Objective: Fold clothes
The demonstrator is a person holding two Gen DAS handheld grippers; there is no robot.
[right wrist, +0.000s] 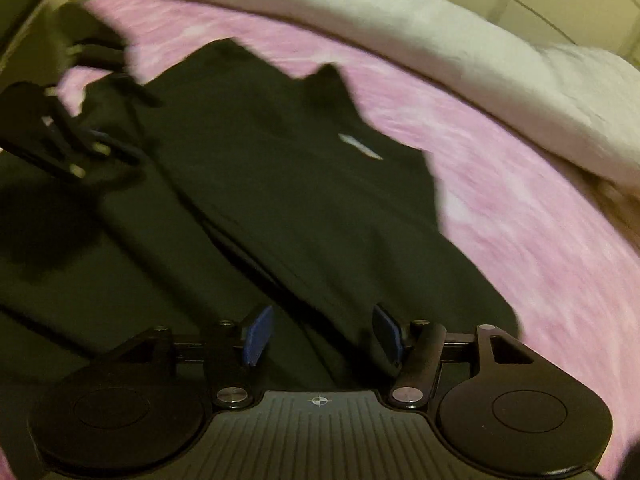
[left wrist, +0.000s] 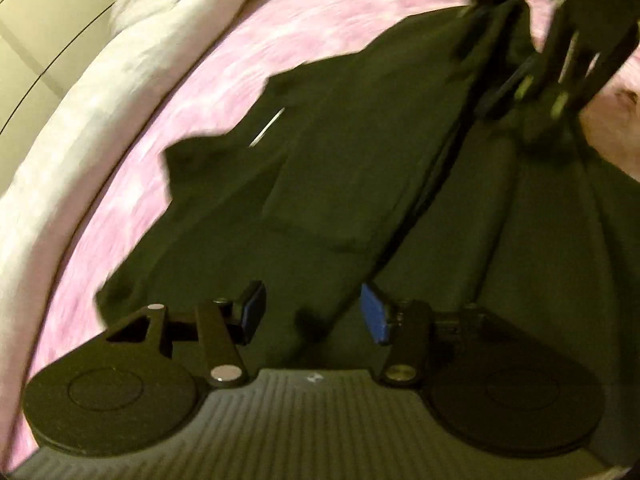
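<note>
Fabric filled most of both wrist views: a black garment (left wrist: 340, 168) lay spread on a pink blanket (left wrist: 132, 184), with one panel doubled over another along a long diagonal crease and a small white label (left wrist: 267, 127) showing near its far edge. A white blanket (left wrist: 80, 112) ran along the outer side of the pink one.

The left gripper (left wrist: 314, 312) stood with its blue pads apart, the folded edge of the garment running up between them; nothing looked pinched. The right gripper (right wrist: 322, 334) was likewise spread, dark cloth lying in the gap between its pads but not clamped. Both frames were motion-blurred, so fine contact could not be judged.

The step in hand appeared to be a lengthwise fold of the garment, partly made, with both tools positioned at the near hem. The next move would probably call for closing each set of pads on that doubled edge, taking both layers together, then carrying it evenly so the crease stayed straight and the layers did not slide.
</note>
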